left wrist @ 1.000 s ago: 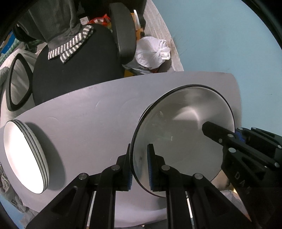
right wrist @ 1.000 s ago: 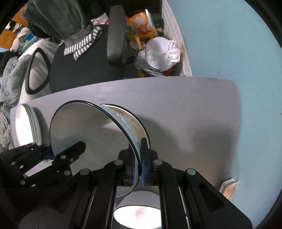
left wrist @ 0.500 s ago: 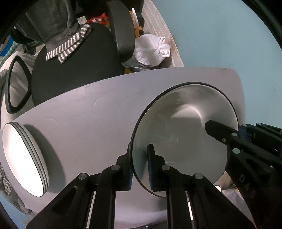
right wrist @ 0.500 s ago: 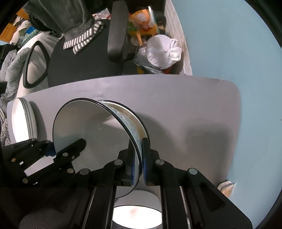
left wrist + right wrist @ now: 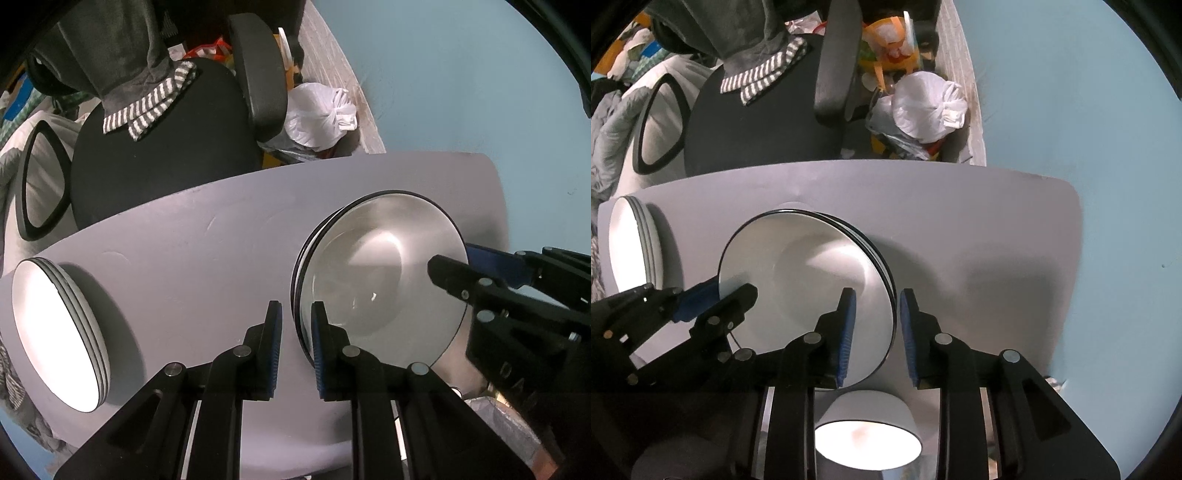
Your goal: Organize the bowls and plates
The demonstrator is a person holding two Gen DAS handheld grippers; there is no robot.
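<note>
White plates [image 5: 812, 280] are stacked on the grey table [image 5: 960, 206]. Both the right hand-held gripper [image 5: 877, 325] and left hand-held gripper [image 5: 295, 350] are let go, just opened, with more plates [image 5: 48, 332] at nine o'clock.

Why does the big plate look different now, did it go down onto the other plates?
Yes. The big plate was tilted above the table; now it lies on the plates beneath it, and the right claw has just been opening around its rim.
</note>
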